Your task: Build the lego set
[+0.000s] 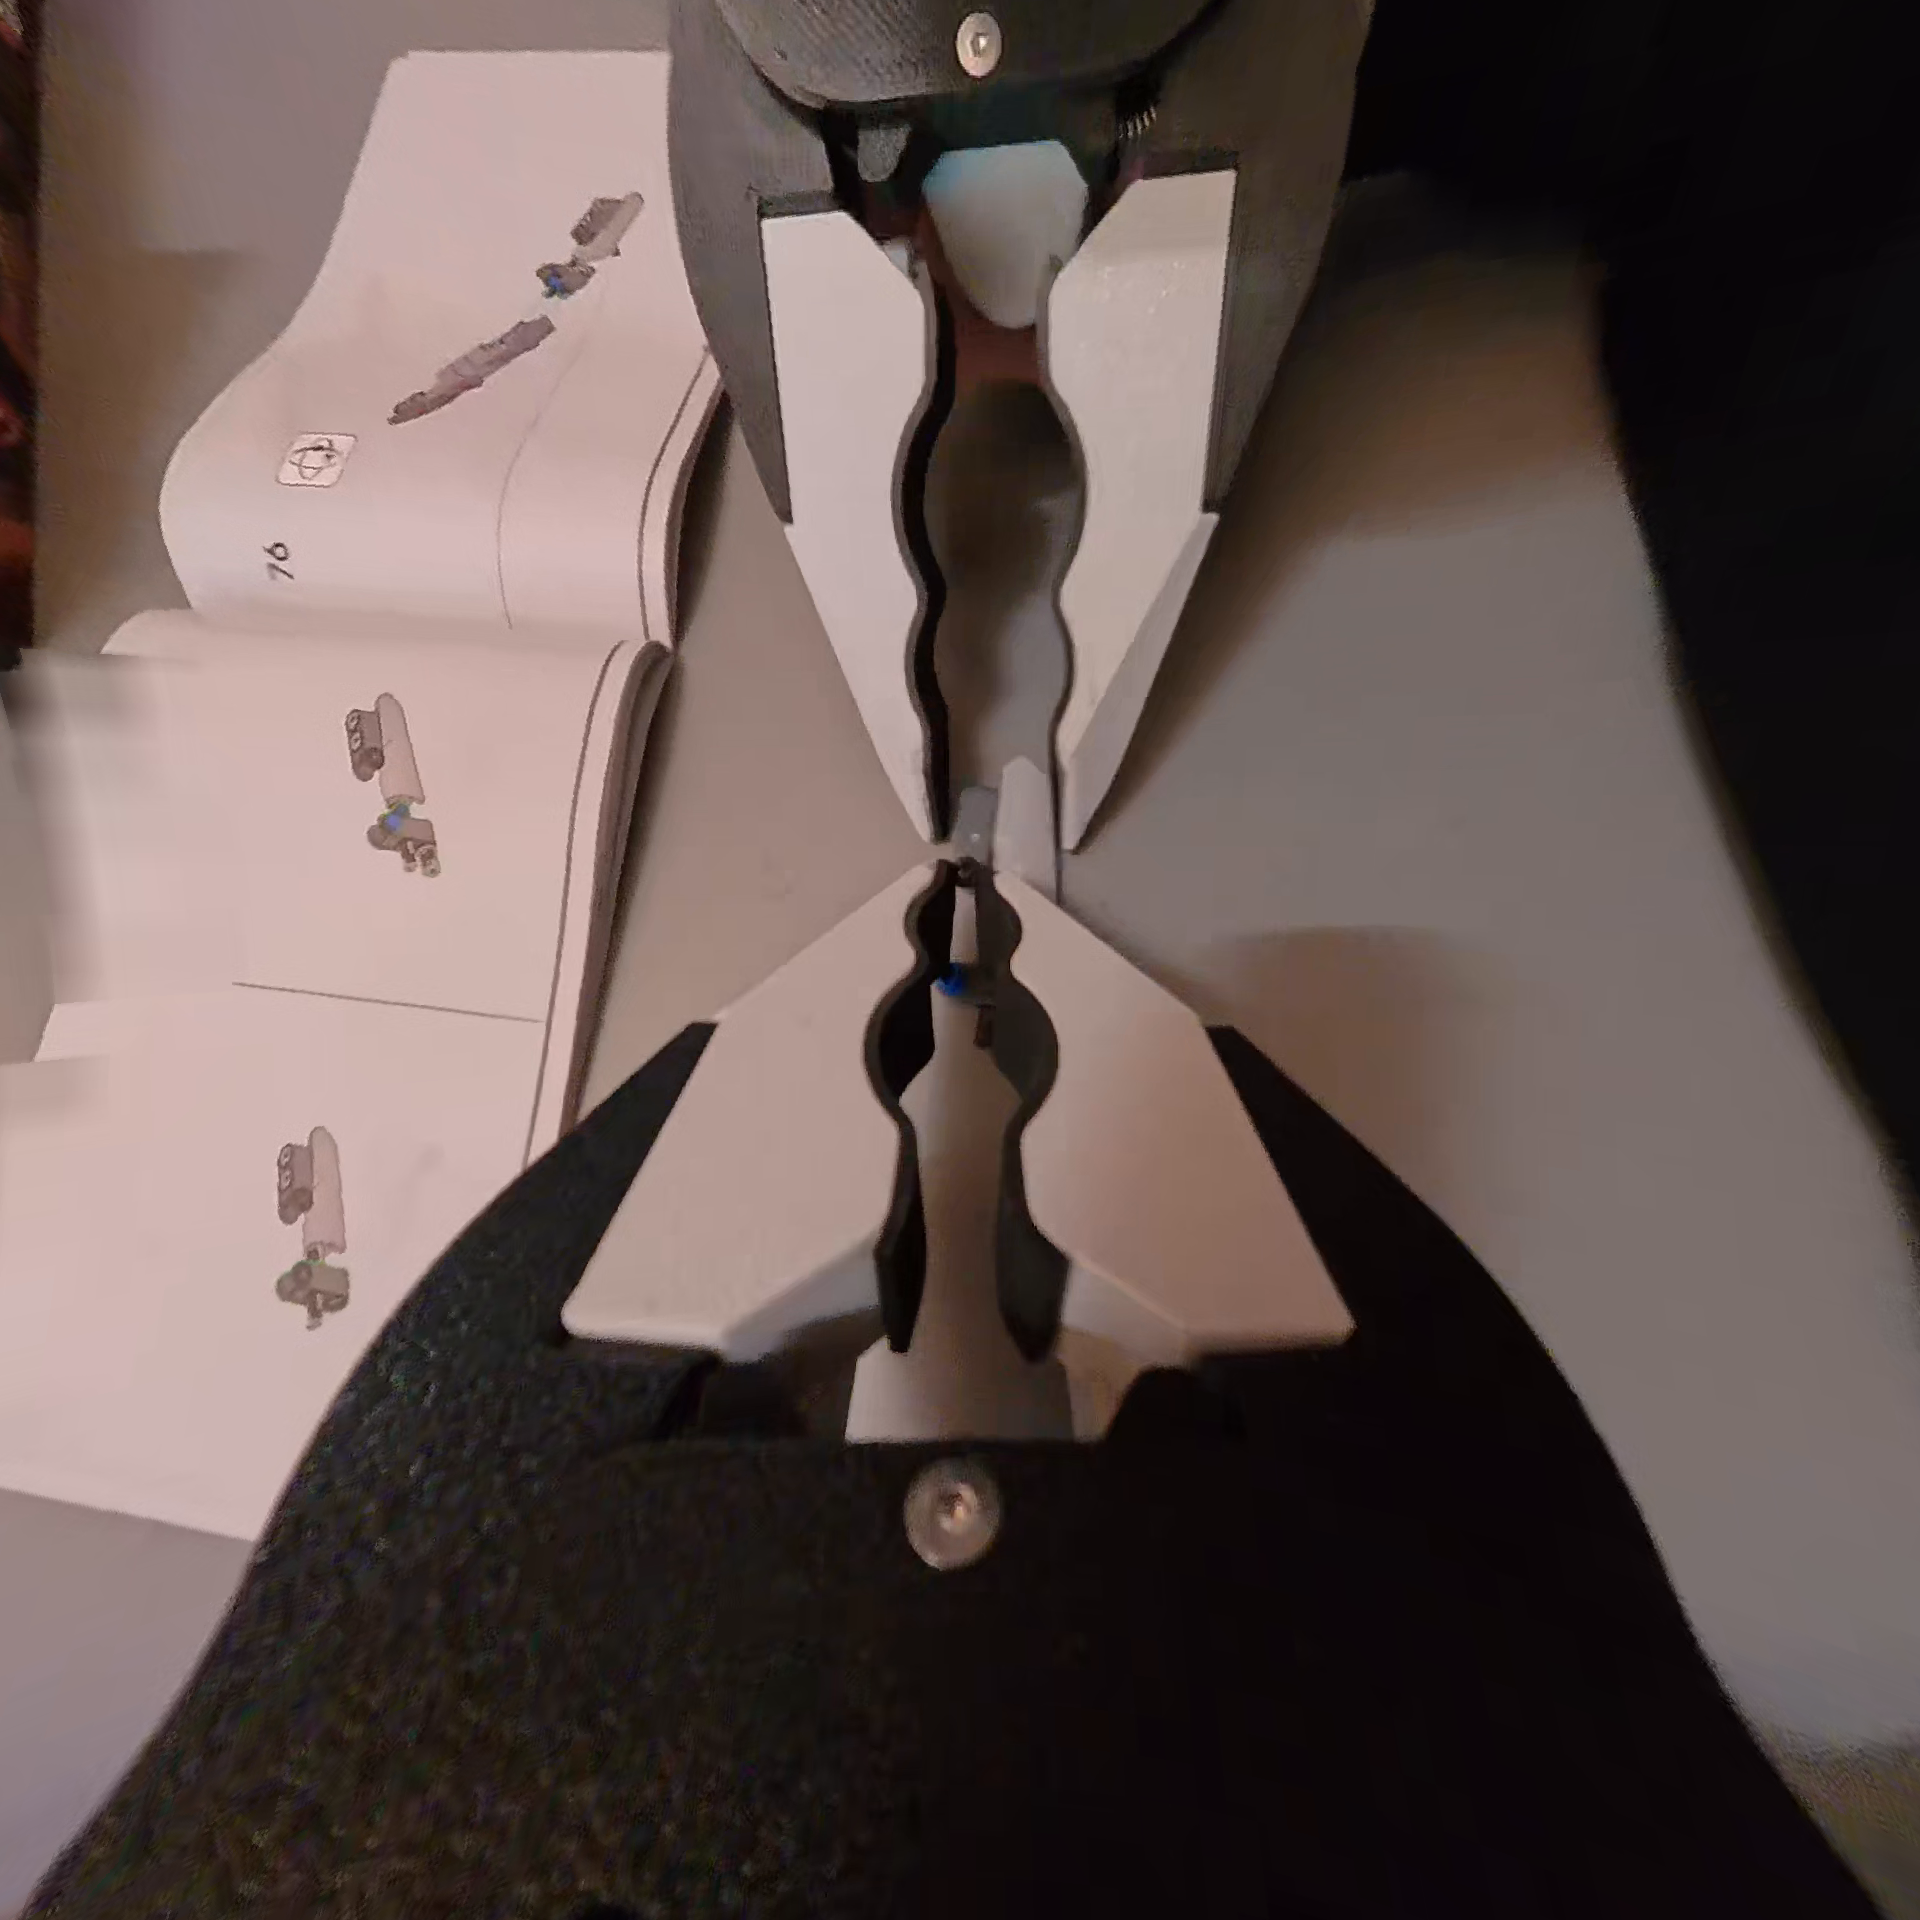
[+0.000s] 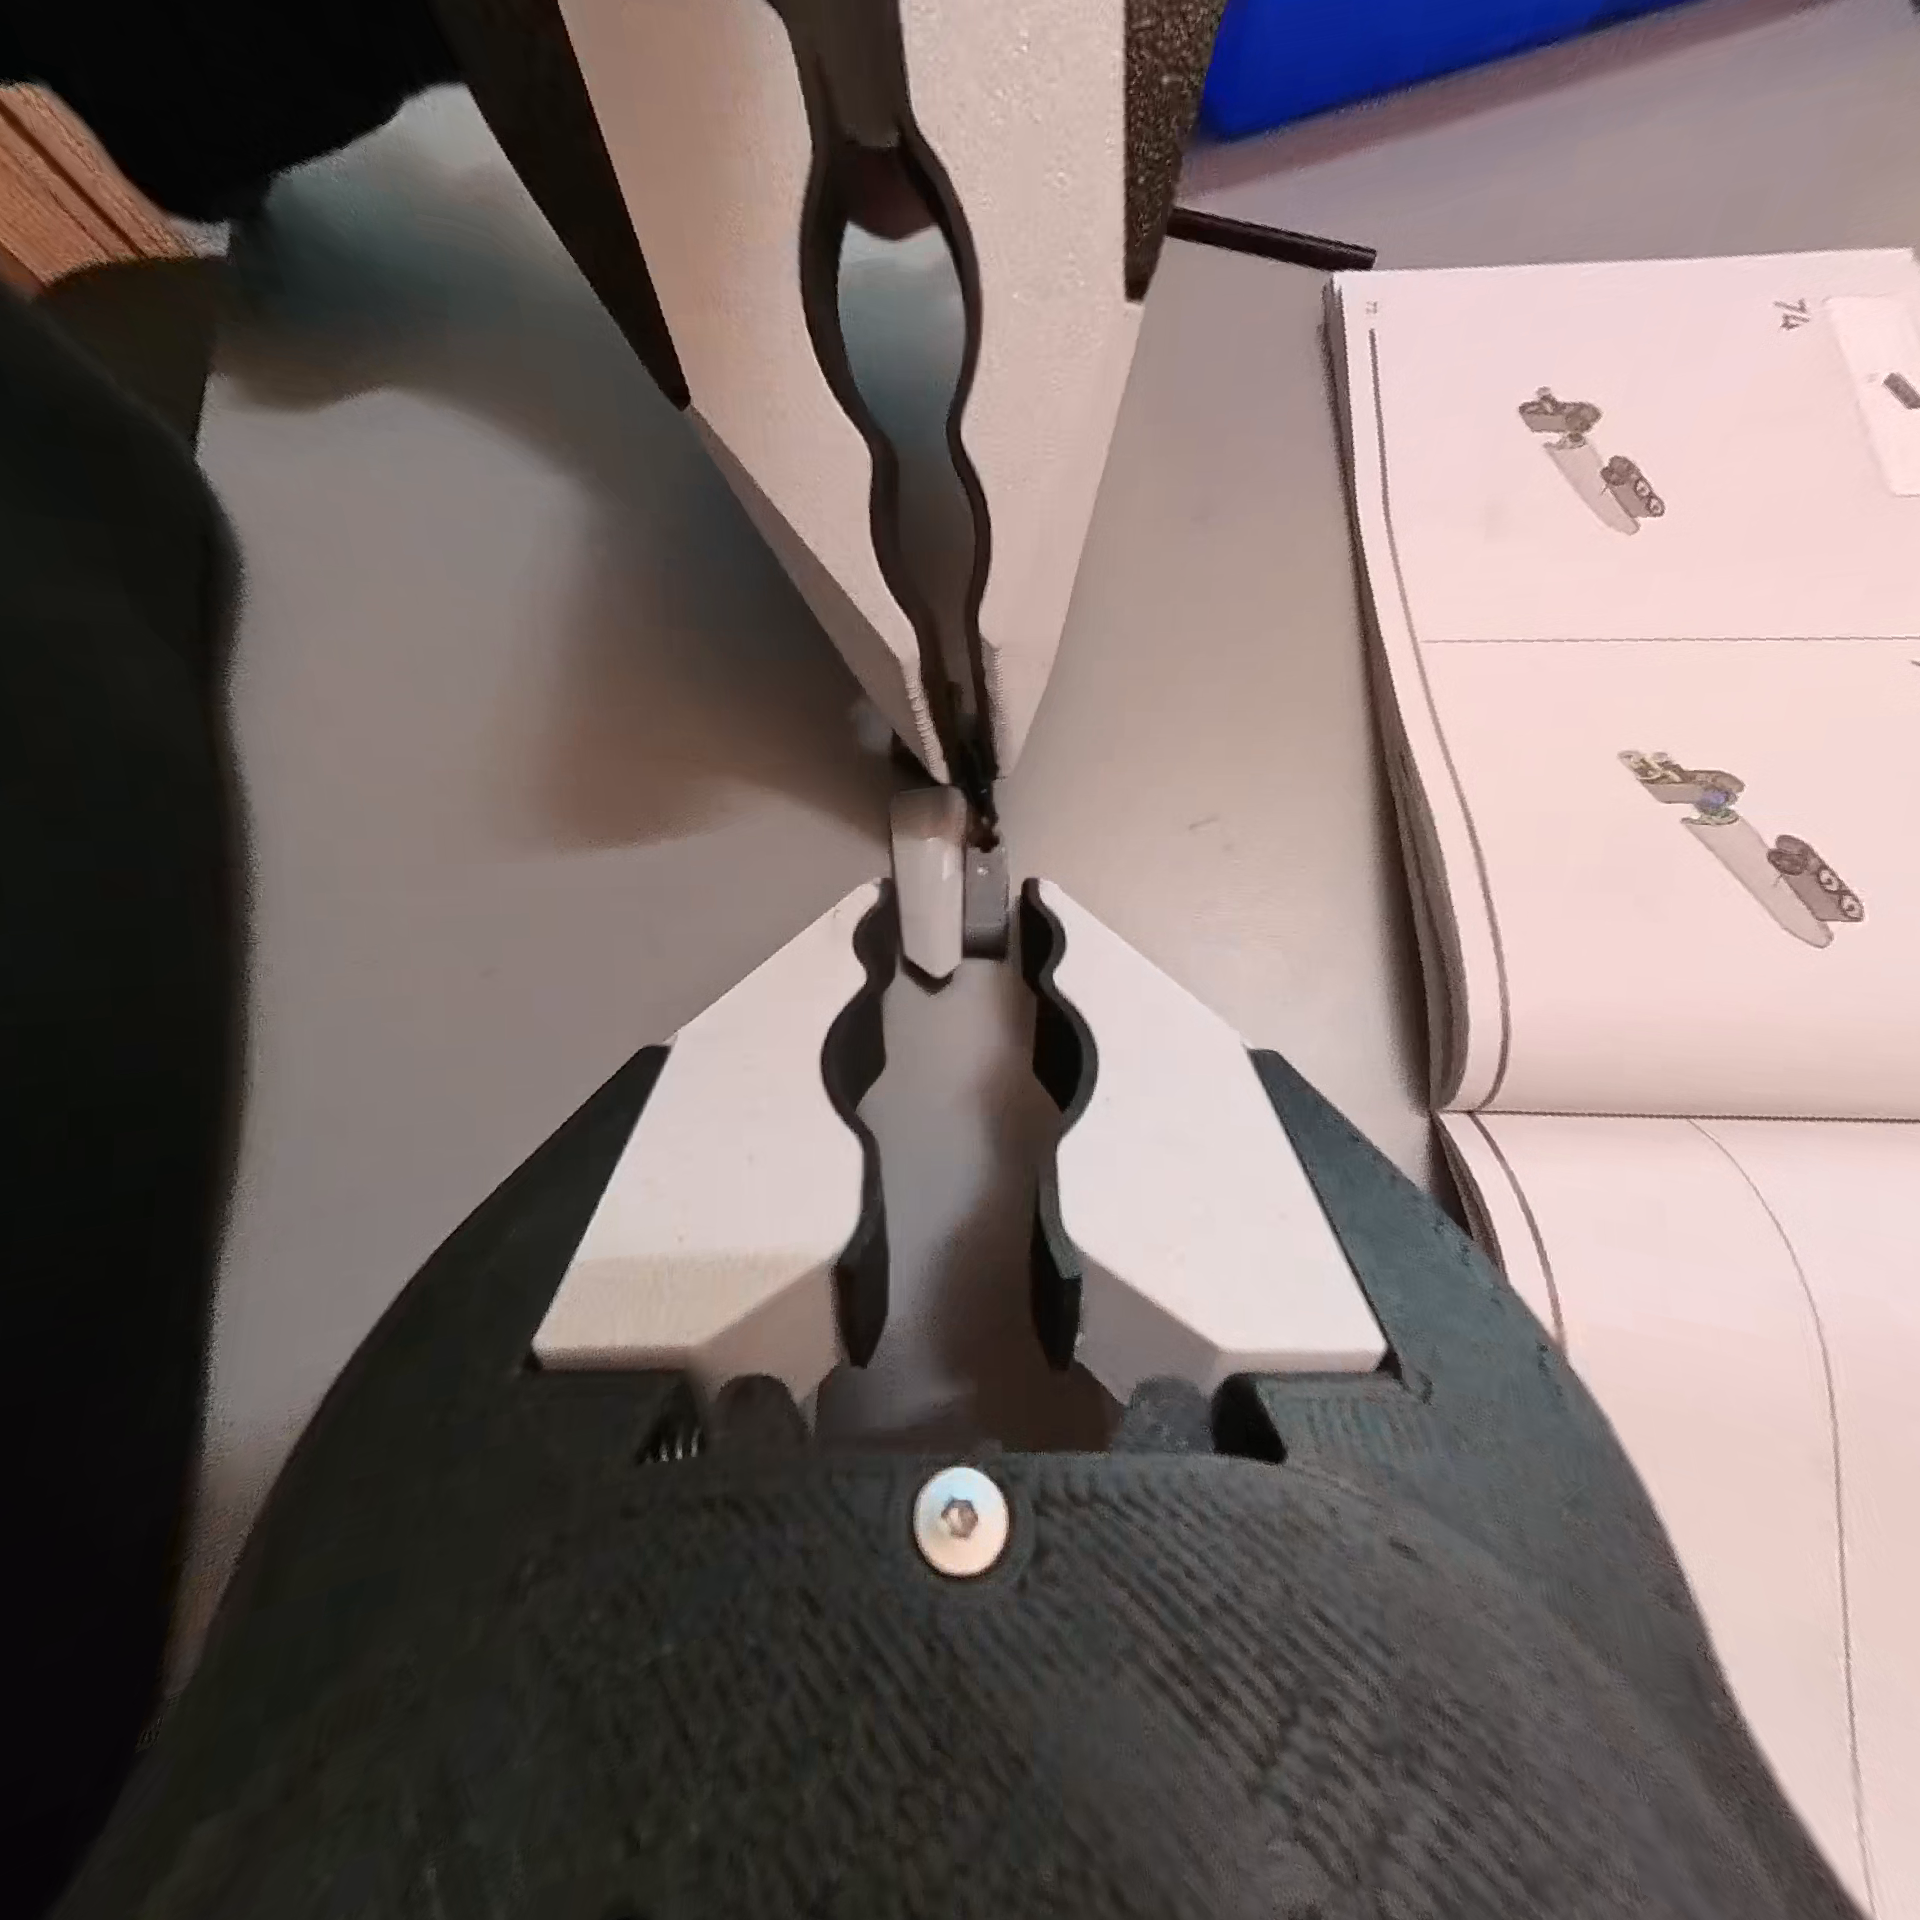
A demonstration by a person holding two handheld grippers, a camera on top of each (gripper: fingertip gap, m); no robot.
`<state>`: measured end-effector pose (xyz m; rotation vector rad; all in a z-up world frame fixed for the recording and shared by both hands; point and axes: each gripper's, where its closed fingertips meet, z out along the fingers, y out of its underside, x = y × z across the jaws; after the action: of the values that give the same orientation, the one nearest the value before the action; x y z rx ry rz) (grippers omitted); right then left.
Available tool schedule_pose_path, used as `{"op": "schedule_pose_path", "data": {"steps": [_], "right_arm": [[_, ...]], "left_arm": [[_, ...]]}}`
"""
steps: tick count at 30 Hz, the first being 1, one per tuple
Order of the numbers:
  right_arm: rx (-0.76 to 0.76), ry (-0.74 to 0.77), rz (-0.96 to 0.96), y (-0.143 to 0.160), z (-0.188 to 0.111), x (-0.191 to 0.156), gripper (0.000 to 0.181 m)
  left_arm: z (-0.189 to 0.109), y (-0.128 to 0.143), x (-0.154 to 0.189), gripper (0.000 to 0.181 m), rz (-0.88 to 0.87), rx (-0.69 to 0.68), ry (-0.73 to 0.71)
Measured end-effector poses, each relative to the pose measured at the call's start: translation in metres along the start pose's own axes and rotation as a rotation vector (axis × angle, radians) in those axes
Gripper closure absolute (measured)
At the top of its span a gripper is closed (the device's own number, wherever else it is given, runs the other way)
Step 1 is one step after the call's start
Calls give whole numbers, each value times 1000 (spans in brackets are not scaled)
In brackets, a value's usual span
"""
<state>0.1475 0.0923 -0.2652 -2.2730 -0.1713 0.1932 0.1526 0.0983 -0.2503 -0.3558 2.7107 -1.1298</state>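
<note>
Left gripper (image 1: pixel 961 868): pinched down on a small dark piece (image 1: pixel 982 935) with a blue pin (image 1: pixel 948 982) poking out the side. Fingertips were basically pressed together around it, held up over the desk (image 1: pixel 1455 831).

Right gripper (image 2: pixel 951 883): clamped on a pale grey lego piece (image 2: pixel 928 894) with a darker grey bit (image 2: pixel 985 888) right next to it in the same grip. Not spread at all; the tips hugged both.

Where the lego stuff was: all of it up in the air between the two grippers, tip to tip, over the bare middle of the desk. The dark piece touched or nearly touched the grey ones; I couldn't tell which from either view.

Instruction booklet (image 1: pixel 395 727): lying open along the desk's edge, pages curling up, little diagrams of the sub-build showing.

Step, my guess: joining the dark pin piece into the grey part, so somewhere mid-build.

What could go wrong: honestly, alignment. Both grippers sat right on top of the joint and hid it, so a pin going in crooked would be easy to miss, and pushing harder would likely twist a piece in the grip or pop it out onto the desk.

Other risk: the dark piece was held by a tiny sliver at the very tips. Any sideways push would probably make it rotate instead of seating.
</note>
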Motion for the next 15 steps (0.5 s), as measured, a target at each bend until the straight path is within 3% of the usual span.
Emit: {"op": "schedule_pose_path", "data": {"steps": [15], "right_arm": [[1, -59, 42, 1, -1, 1, 162]], "left_arm": [[5, 3, -1, 180, -36, -155, 88]]}}
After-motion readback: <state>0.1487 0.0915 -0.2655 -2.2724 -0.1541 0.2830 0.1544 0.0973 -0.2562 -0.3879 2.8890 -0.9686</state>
